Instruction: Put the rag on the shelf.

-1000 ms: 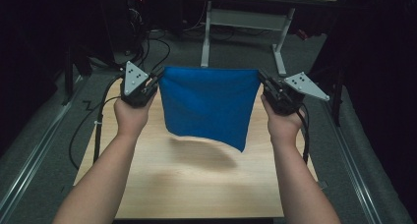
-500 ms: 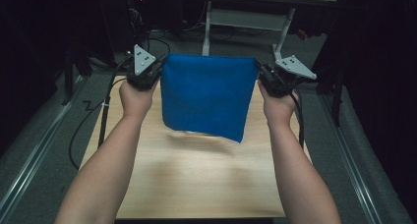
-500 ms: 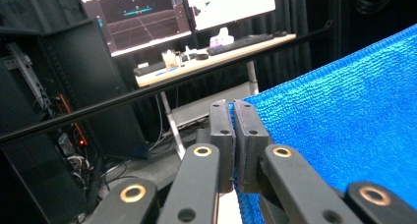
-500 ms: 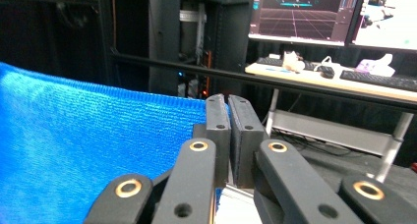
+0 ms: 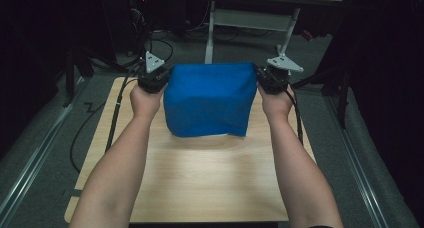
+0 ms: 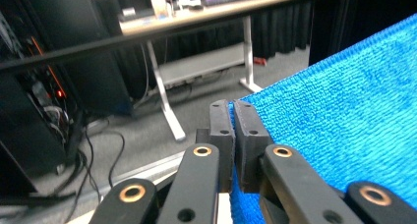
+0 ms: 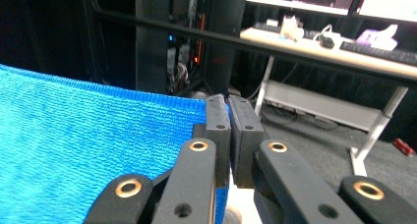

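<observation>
A blue cloth (image 5: 209, 99) hangs stretched between both grippers above the far half of the wooden table (image 5: 200, 183). My left gripper (image 5: 162, 78) is shut on the cloth's upper left corner, and my right gripper (image 5: 261, 78) is shut on its upper right corner. In the left gripper view the jaws (image 6: 233, 111) pinch the cloth's edge, and the ribbed blue cloth (image 6: 339, 121) spreads to the right. The right gripper view shows the jaws (image 7: 228, 106) closed on the corner, with the blue cloth (image 7: 88, 135) spreading left. The cloth's lower edge hangs near the tabletop.
Beyond the table stands a desk with white legs (image 5: 210, 28) and cables (image 5: 165, 43) on the grey floor. Metal rails (image 5: 35, 153) run along both sides of the table. Black cables (image 5: 117, 113) trail from the grippers over the table's edges.
Both grippers have moved forward and up with the cloth. The cloth now hangs squarer, its lower right corner no longer drooping to a point.
</observation>
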A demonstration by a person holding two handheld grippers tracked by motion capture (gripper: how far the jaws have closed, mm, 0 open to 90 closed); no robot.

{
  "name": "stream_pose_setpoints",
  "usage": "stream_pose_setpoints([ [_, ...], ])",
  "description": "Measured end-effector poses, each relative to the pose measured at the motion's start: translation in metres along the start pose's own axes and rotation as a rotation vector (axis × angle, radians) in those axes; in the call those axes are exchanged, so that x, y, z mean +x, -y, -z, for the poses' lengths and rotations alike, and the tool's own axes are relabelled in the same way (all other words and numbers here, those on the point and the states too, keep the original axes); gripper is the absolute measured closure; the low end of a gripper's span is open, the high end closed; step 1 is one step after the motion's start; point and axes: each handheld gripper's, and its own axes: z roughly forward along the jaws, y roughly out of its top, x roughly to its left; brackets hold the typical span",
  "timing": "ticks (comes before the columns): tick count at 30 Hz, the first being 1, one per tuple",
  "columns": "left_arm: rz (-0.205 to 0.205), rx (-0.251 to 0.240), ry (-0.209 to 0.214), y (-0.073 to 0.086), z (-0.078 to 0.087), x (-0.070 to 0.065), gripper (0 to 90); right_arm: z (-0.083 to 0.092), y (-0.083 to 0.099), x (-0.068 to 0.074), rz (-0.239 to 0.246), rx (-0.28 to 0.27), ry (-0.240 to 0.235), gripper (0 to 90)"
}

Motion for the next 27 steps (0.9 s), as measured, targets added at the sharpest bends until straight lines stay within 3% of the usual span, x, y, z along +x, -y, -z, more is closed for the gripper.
stream_pose_setpoints([
  [4,0.007,0.074,0.027,0.022,-0.009,-0.002,87.8,-0.013,0.023,0.001,-0.003,0.065,-0.002,88.8],
  [6,0.007,0.086,0.032,0.027,-0.010,-0.002,87.8,-0.016,0.028,0.001,0.002,0.082,-0.001,88.7],
  [8,0.013,0.109,0.048,0.036,-0.012,-0.002,87.8,-0.022,0.045,0.004,0.001,0.126,-0.010,88.8],
  [9,0.021,0.145,0.067,0.043,-0.014,-0.002,87.8,-0.023,0.050,0.004,-0.006,0.135,-0.013,88.8],
  [16,0.049,0.157,0.102,0.065,-0.012,-0.006,87.8,-0.026,0.077,0.008,-0.036,0.174,-0.033,88.7],
  [23,0.126,0.156,0.167,0.092,-0.009,-0.017,87.7,-0.022,0.106,0.017,-0.061,0.215,-0.061,88.7],
  [27,0.149,0.152,0.177,0.102,-0.008,-0.023,87.7,-0.018,0.120,0.023,-0.060,0.236,-0.077,88.7],
])
